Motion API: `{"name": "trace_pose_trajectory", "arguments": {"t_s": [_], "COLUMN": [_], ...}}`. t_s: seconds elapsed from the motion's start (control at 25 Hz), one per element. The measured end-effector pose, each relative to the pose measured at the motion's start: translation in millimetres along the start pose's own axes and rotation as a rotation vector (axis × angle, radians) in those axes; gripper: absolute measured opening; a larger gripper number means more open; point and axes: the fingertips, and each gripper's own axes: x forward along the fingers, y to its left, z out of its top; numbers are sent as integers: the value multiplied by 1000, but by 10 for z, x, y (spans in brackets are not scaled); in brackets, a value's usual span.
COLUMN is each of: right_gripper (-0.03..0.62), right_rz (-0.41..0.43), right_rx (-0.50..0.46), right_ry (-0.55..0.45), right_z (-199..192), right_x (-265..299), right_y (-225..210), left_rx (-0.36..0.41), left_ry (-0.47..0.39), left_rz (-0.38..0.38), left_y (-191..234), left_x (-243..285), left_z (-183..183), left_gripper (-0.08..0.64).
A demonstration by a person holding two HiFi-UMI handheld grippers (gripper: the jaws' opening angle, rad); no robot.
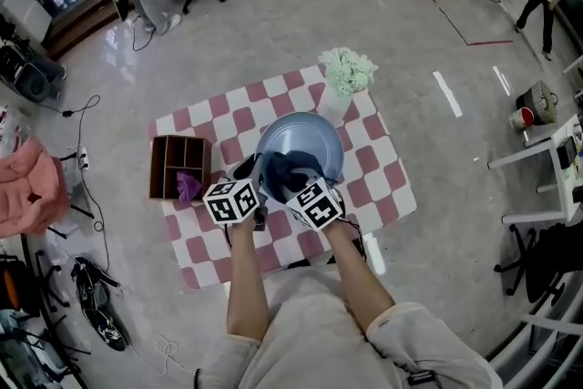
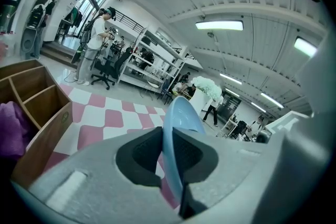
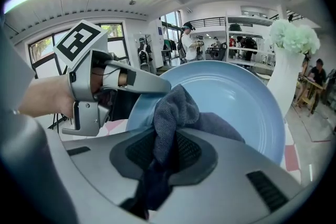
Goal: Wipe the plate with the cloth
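Note:
A pale blue plate (image 1: 305, 139) is held tilted above the checked table. My left gripper (image 1: 252, 173) is shut on the plate's near left rim; in the left gripper view the plate (image 2: 178, 128) stands edge-on between the jaws. My right gripper (image 1: 293, 178) is shut on a dark blue cloth (image 1: 290, 167), which lies against the plate's face. In the right gripper view the cloth (image 3: 173, 115) bunches up out of the jaws onto the plate (image 3: 236, 107), and the left gripper (image 3: 152, 84) grips the rim at the left.
A pink and white checked cloth (image 1: 373, 168) covers the small table. A brown wooden divided box (image 1: 173, 155) holding a purple cloth (image 1: 189, 187) stands at the left. A white vase of pale flowers (image 1: 344, 77) stands behind the plate. Cables and bags lie on the floor at the left.

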Motion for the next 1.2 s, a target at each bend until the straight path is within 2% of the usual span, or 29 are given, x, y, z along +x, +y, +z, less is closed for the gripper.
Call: {"name": "trace_pose_trajectory", "arguments": {"t_s": [0.68,0.96,1.2], "right_gripper": [80,80,80], "right_rz": [5,-10,-33], "right_rx": [31,42,39], "right_ry": [-90,-92,-83], "right_z": [322,326,294], "right_x": [99,101,48], "right_y": [71,-35,-137], "left_rx": [31,-5,3], "left_ry": [6,9,17], "left_rz": [26,33,34], "left_y": [60,104,66], "left_x": [-312,-324,-350], "left_z": [-29,-92,-96], "left_gripper": [37,37,37]}}
